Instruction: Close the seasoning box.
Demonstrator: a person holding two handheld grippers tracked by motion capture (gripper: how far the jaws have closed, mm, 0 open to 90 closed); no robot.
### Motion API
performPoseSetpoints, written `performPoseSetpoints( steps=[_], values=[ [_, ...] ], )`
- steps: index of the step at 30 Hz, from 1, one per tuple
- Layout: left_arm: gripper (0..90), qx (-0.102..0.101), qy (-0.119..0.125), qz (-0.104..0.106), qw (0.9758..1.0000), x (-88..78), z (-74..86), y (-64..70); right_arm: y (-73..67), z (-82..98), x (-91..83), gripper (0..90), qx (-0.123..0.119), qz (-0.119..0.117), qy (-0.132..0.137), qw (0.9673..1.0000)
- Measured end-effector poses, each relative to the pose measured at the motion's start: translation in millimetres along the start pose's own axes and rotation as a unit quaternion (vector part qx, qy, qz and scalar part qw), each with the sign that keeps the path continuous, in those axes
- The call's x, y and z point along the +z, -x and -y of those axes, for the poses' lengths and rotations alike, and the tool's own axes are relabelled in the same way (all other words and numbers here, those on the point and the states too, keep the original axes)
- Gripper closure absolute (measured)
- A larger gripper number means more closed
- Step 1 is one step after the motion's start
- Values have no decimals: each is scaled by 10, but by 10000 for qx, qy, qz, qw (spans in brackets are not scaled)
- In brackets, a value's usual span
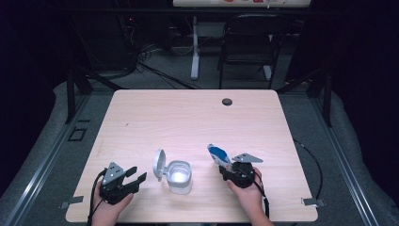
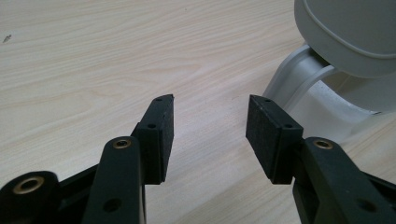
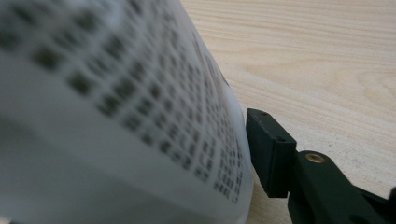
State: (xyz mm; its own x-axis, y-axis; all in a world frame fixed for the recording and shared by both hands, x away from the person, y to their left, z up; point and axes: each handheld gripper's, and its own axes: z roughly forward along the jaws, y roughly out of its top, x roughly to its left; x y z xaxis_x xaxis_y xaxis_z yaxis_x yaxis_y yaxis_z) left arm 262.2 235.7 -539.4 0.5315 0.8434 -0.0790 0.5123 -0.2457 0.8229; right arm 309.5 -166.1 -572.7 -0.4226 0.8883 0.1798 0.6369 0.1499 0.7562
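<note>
Item 1: worktop (image 1: pixel 155 113), light wood grain, rectangular, with a small dark round fitting (image 1: pixel 227 101) near its far edge.

Item 2: white container (image 1: pixel 179 177), squat, standing upright near the worktop's near edge between the two hands. Its hinged lid (image 1: pixel 159 164) stood open, tipped up on the container's left side. In the left gripper view the lid and the container's pale wall sat at upper right, just beyond the right-hand jaw.

Item 3: left claw (image 1: pixel 135 174), held in the person's left hand (image 1: pixel 107 207) at the near left of the worktop, pointed toward the container and lying just beside it, not touching. Jaws stood wide apart with bare wood between the pads; nothing held.

Item 4: right claw (image 1: pixel 225 165), held in the person's right hand (image 1: pixel 245 192) to the right of the container, well clear of it.

Item 5: blue-and-white packet (image 1: pixel 219 155), slender, rising tilted up and to the left from the right claw. In the right gripper view its white printed face (image 3: pixel 116 116) loomed close and blurred, reaching right up to one black pad (image 3: pixel 268 151); the print was unreadable. Whether the pads pressed on the packet I cannot tell.
</note>
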Motion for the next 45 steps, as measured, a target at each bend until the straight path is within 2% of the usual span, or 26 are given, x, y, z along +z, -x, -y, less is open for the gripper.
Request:
performPoseSetpoints(
  steps=[5, 9, 13, 15, 24, 28, 34, 39, 45],
  values=[
    [524, 3, -2, 1, 10000, 1, 0, 3, 6, -5, -20, 547, 57, -61, 163, 9998],
    [523, -1, 13, -7, 10000, -4, -2, -2, 10, -3, -37, 516, -13, 17, 116, 9999],
    [521, -14, 18, -11, 10000, -6, -2, -2, 6, 1, -42, 492, -27, -54, 178, 9998],
    [521, 8, 13, -12, 10000, -7, -4, 1, 5, 0, -56, 484, -113, 3, 121, 9999],
    [519, 6, 10, -14, 10000, -4, -4, 1, -24, 13, -72, 457, -137, -89, 208, 9996],
    [518, 7, 10, -15, 10000, -5, -4, 1, -20, 18, -86, 454, -220, -1, 132, 9997],
    [518, -1, 17, -15, 10000, -4, -3, -2, -41, 28, -102, 445, -185, -149, 209, 9995],
    [518, -1, 18, -14, 10000, -5, -3, 0, -43, 33, -126, 438, -242, -120, 130, 9996],
    [518, -17, 19, -15, 10000, -4, -2, -1, -50, 38, -152, 433, -192, -182, 191, 9995]
  ],
)
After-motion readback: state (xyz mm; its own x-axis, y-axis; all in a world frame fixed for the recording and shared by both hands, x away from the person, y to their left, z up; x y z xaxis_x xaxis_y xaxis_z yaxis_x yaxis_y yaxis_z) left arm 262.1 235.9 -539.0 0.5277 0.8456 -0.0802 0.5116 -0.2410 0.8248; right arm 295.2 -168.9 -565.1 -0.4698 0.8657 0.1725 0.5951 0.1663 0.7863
